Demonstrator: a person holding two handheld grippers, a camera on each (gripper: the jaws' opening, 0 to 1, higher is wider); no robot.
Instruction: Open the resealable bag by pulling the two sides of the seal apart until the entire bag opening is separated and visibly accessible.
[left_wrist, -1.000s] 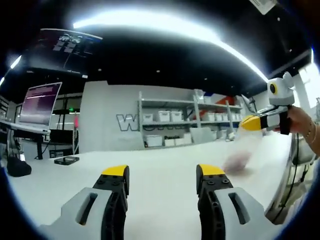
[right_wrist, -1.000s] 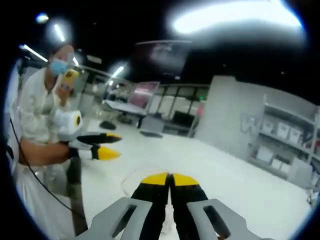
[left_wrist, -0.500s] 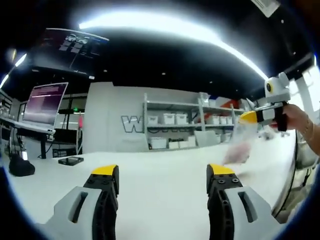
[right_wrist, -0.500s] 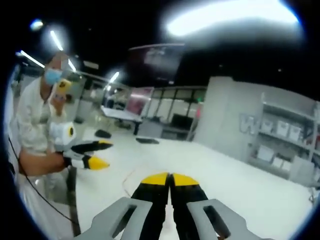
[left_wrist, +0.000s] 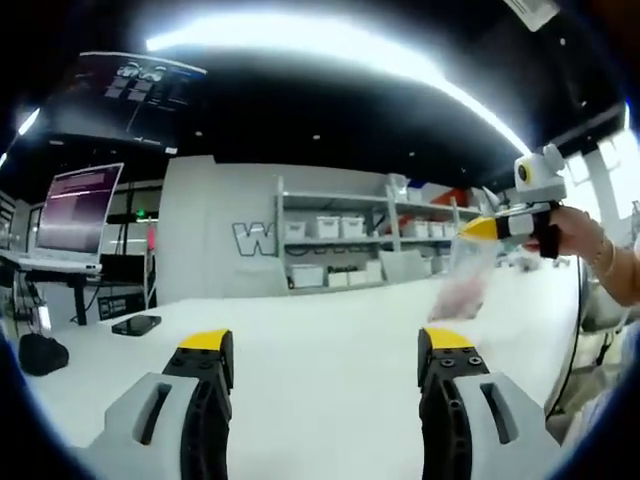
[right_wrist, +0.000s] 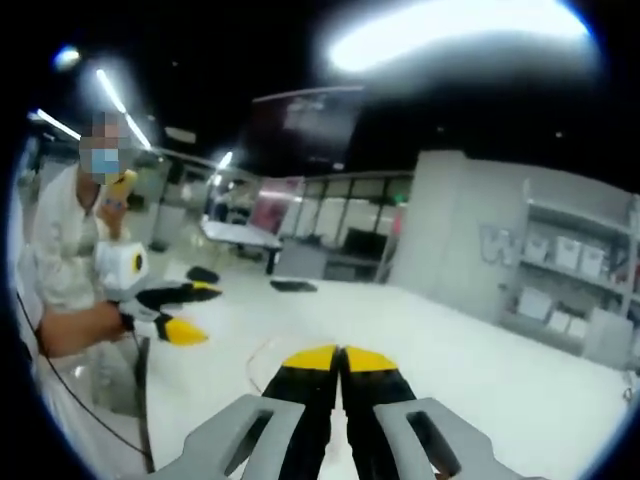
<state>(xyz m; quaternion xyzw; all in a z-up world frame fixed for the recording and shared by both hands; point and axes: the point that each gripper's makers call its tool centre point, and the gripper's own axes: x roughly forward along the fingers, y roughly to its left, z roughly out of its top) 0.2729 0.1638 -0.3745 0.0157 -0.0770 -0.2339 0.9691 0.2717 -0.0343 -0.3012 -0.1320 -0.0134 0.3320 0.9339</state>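
Right gripper (left_wrist: 478, 228) clamped on resealable bag (left_wrist: 458, 285), lifted above white table (left_wrist: 320, 340); left gripper (left_wrist: 322, 352) jaws apart, over table.

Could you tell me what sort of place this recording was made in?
Probably an indoor lab or workshop: metal shelving stacked with white storage bins, a lit monitor on a desk, and a large white table under strip lights.
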